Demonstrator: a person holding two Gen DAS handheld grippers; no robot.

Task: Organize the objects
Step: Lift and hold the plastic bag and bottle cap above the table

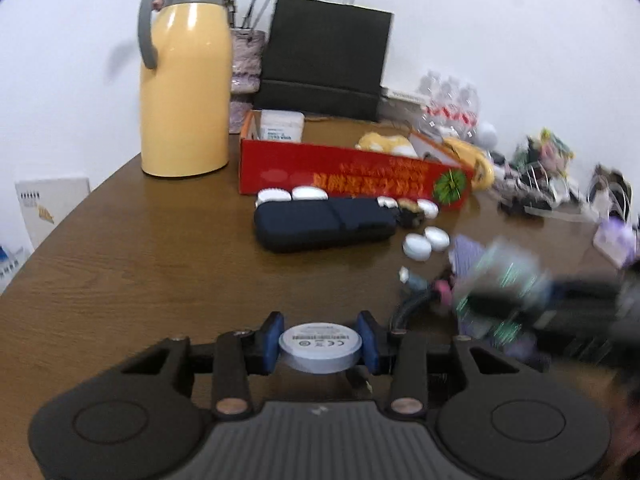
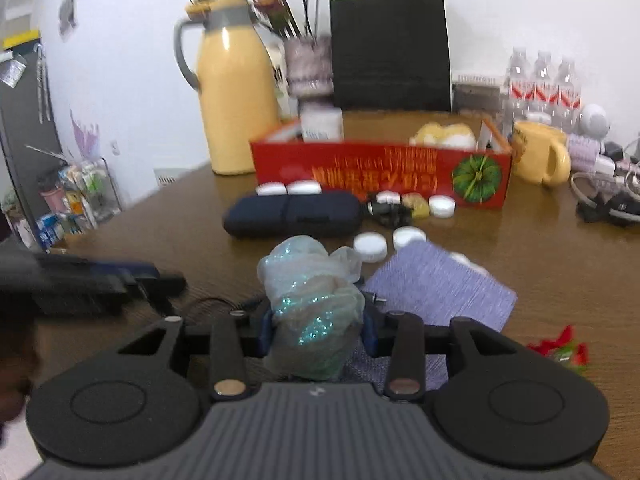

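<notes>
Two loads ride above the brown wooden counter (image 1: 132, 248): my left gripper (image 1: 320, 346) fingers pinch a flat white plastic disc (image 1: 320, 345), my right gripper (image 2: 318, 326) fingers a crumpled glittery clear bag (image 2: 312, 300), both likely bound for the open red cardboard box (image 2: 380, 178).

Bright, even light; motion-blurred fisheye edges

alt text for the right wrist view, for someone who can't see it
The right gripper grips a crumpled clear plastic bag with teal glitter above a brown wooden table. Ahead lie a purple cloth, a dark blue case, white round caps and an open red box. A yellow thermos and black paper bag stand against the wall.
</notes>
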